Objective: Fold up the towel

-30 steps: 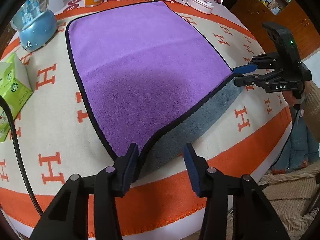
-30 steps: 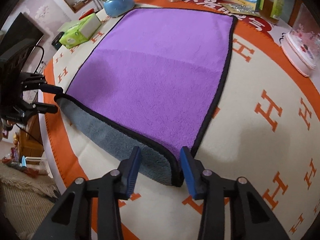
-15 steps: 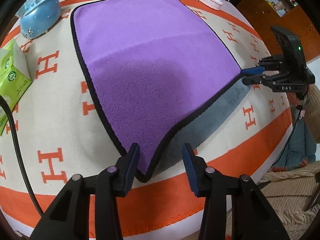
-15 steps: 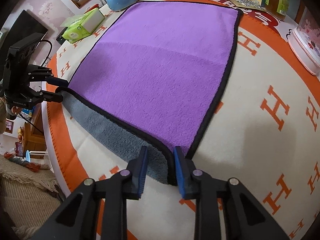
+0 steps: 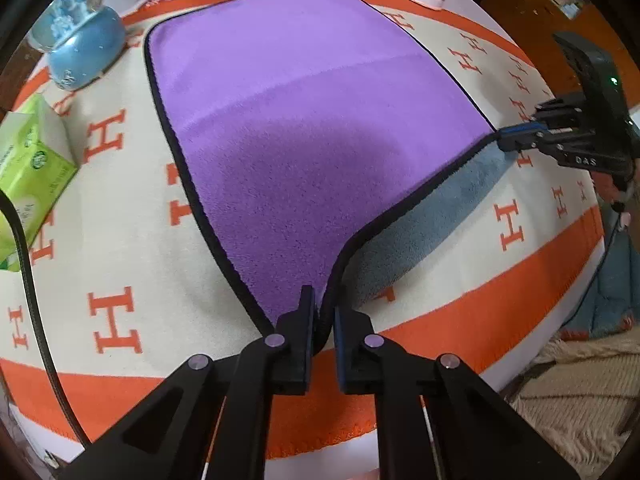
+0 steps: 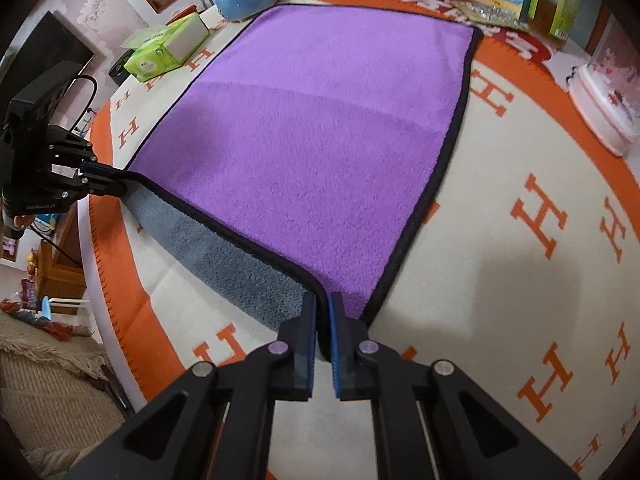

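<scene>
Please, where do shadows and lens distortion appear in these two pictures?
Left wrist view: a soft dark shadow lies across the near half of the purple towel; the fisheye bends the tablecloth border into a curve. Right wrist view: a grey shadow falls on the tablecloth, right of the towel.

Orange capital "H" letters repeat over the cream cloth (image 5: 120, 240) covering the surface. White letters "DAS" sit on the black body of the right tongs (image 5: 505, 141), seen from the left wrist view. Print on the green tissue box (image 6: 160, 54) and the far packages is too small to read.
</scene>
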The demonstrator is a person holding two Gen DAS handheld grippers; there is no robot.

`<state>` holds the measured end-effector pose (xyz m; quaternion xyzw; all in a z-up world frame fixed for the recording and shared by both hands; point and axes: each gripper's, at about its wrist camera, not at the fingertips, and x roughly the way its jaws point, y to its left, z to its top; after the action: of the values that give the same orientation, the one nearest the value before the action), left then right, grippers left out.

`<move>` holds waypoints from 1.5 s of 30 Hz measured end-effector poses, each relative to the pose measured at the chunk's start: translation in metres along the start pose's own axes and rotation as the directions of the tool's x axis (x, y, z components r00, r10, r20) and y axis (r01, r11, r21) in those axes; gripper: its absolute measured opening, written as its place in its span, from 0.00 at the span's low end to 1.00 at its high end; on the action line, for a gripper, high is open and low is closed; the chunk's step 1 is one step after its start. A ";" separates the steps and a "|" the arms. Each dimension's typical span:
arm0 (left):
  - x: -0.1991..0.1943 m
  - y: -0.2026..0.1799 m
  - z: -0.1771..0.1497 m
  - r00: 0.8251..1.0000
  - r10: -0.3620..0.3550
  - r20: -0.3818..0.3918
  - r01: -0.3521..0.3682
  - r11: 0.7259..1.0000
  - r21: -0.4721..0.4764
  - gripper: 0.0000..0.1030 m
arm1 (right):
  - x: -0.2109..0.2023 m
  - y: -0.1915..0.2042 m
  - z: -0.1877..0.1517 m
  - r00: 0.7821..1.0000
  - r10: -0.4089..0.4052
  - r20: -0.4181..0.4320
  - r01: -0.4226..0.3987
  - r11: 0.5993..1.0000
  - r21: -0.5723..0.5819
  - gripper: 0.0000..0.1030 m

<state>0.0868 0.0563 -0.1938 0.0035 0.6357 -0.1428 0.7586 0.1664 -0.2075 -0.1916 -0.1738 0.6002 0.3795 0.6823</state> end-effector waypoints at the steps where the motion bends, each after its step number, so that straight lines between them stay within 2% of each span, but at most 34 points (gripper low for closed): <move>1: -0.001 -0.001 -0.001 1.000 0.007 0.007 -0.007 1.000 -0.003 0.06 | -0.002 0.002 0.000 1.000 -0.009 0.008 0.009 1.000 -0.001 0.05; 7: -0.024 -0.003 0.006 0.992 0.110 0.058 -0.108 0.993 -0.037 0.06 | -0.025 0.009 0.010 0.994 -0.071 0.087 0.071 0.997 0.009 0.05; 11: -0.043 0.004 0.024 0.978 0.176 0.113 -0.167 0.982 -0.086 0.05 | -0.045 0.013 0.029 0.975 -0.141 0.170 0.139 0.990 0.023 0.05; 17: -0.064 0.026 0.067 0.945 0.273 0.182 -0.244 0.955 -0.166 0.06 | -0.065 0.010 0.074 0.922 -0.262 0.285 0.253 0.965 0.069 0.05; 21: -0.067 0.040 0.105 0.913 0.346 0.214 -0.309 0.932 -0.189 0.06 | -0.065 0.001 0.111 0.886 -0.340 0.315 0.324 0.940 0.104 0.05; 24: -0.062 0.054 0.132 0.900 0.371 0.227 -0.321 0.919 -0.230 0.06 | -0.058 -0.009 0.137 0.868 -0.379 0.321 0.349 0.925 0.148 0.05; 32: -0.032 0.100 0.188 0.886 0.409 0.219 -0.328 0.886 -0.328 0.06 | -0.027 -0.044 0.186 0.862 -0.406 0.303 0.342 0.907 0.245 0.05; 37: -0.006 0.113 0.206 0.873 0.450 0.190 -0.369 0.862 -0.347 0.06 | 0.001 -0.058 0.207 0.859 -0.431 0.276 0.368 0.895 0.250 0.05; 45: 0.021 0.119 0.219 0.857 0.489 0.164 -0.417 0.844 -0.338 0.06 | 0.033 -0.072 0.217 0.861 -0.451 0.235 0.397 0.885 0.244 0.05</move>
<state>0.3272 0.1255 -0.1928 0.0255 0.5324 0.1373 0.8349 0.3681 -0.0938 -0.1914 -0.1809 0.4751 0.1822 0.8416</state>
